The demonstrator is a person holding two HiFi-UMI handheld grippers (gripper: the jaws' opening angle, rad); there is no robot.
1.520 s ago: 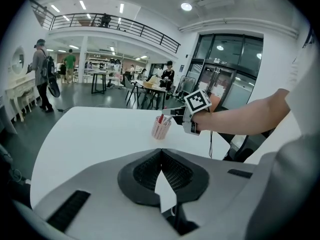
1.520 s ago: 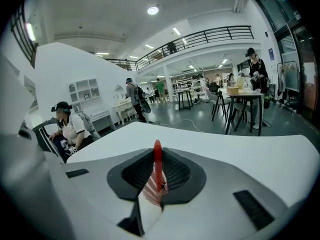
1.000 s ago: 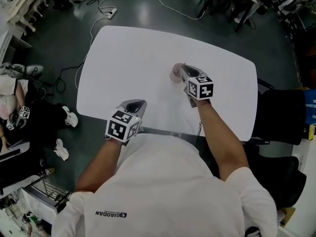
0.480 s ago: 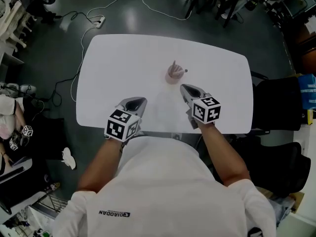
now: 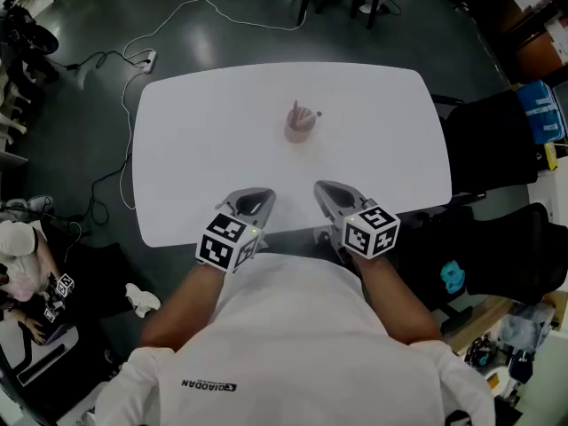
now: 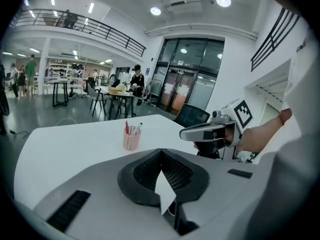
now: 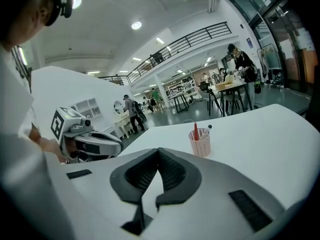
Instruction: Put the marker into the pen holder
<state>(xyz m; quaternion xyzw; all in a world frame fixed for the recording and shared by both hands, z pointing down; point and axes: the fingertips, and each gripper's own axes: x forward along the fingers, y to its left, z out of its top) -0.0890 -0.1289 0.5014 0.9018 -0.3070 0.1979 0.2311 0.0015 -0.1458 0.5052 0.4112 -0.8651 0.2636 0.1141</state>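
Observation:
A pink mesh pen holder (image 5: 299, 128) stands upright in the far middle of the white table (image 5: 195, 149). A red marker (image 7: 195, 131) and a dark-capped marker (image 7: 208, 129) stick out of it. The same pen holder (image 6: 131, 139) shows in the left gripper view, well ahead of the jaws. My left gripper (image 5: 257, 199) and right gripper (image 5: 327, 192) hover side by side at the table's near edge, both far from the holder. Both are shut with nothing between the jaws. Each gripper view shows the other gripper: the right gripper (image 6: 210, 131) and the left gripper (image 7: 90, 140).
Black chairs (image 5: 497, 140) stand off the table's right side, with a blue box (image 5: 538, 114) beyond them. A cable and power strip (image 5: 146, 59) lie on the dark floor at the far left. A seated person (image 5: 18, 269) is at the left edge.
My right gripper has drawn back from the pen holder to the table's near edge. The left gripper has shifted only slightly. The head view has swung, so the table sits more centred.

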